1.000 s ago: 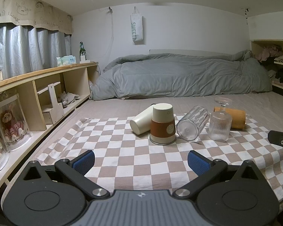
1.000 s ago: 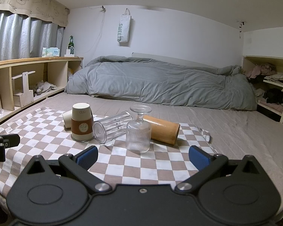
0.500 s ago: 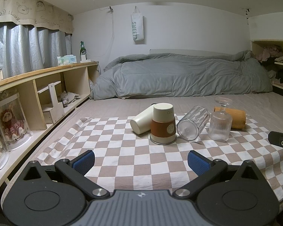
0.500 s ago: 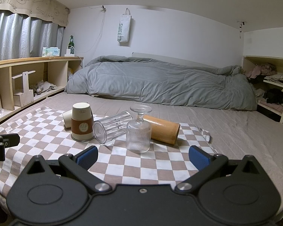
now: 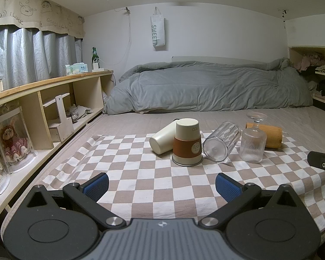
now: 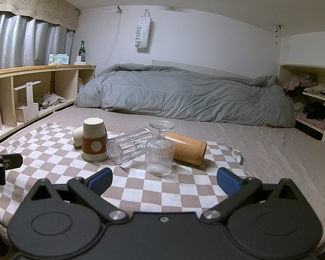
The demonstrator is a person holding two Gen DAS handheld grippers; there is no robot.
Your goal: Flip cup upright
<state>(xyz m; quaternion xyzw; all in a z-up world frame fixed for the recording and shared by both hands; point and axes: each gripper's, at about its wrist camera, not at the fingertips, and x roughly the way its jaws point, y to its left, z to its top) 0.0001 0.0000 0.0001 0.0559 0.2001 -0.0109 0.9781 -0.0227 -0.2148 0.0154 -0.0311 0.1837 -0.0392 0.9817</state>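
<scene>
Hovering unchanged | left tool (image 5: 161, 187), right tool (image 6: 164, 180) both spread wide, empty | sleeved cup (image 5: 187, 144) still inverted

A bed (image 5: 205, 119) covered by a taupe sheet is seen, with a rumpled grey duvet (image 5: 205, 88) heaped at its far end. A brown-and-white checked cloth (image 5: 140, 173) is spread on the near part. On the cloth, a paper cup (image 5: 187, 145) and a ribbed stemmed glass (image 5: 252, 145) are stood upside down, while a cream cup (image 5: 162, 138), a clear tumbler (image 5: 221, 145) and a bamboo cup (image 5: 270, 138) are laid on their sides.
</scene>
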